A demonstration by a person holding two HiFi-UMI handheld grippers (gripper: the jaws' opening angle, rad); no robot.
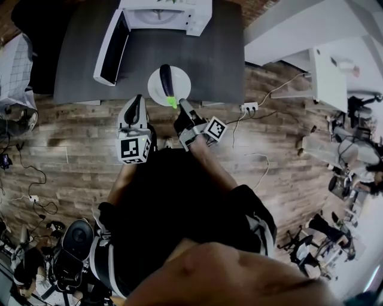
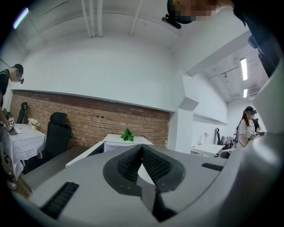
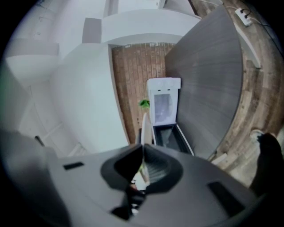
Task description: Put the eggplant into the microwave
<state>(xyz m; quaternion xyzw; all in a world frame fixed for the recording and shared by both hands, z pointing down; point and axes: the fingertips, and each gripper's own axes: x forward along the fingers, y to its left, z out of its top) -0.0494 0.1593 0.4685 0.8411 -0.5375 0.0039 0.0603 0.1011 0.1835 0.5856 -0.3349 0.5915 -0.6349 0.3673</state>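
A dark purple eggplant [image 1: 166, 79] with a green stem lies on a white plate [image 1: 181, 83] at the front edge of the grey table [image 1: 221, 54]. My right gripper [image 1: 179, 107] is shut on the plate's near rim, right by the stem. In the right gripper view the plate [image 3: 144, 126] shows edge-on between the closed jaws of the right gripper [image 3: 142, 165]. The white microwave [image 1: 167, 13] stands at the table's back with its door [image 1: 111, 51] swung open to the left; its open door [image 3: 171, 138] also shows ahead of the plate. My left gripper [image 1: 137, 103] hangs shut and empty left of the plate.
A power strip [image 1: 249, 107] and cables lie on the wooden floor right of the table. A black office chair [image 2: 57, 133] and a brick wall [image 2: 88, 122] are behind the table. A small green plant [image 2: 128, 134] sits on top of the microwave. People stand at both sides of the room.
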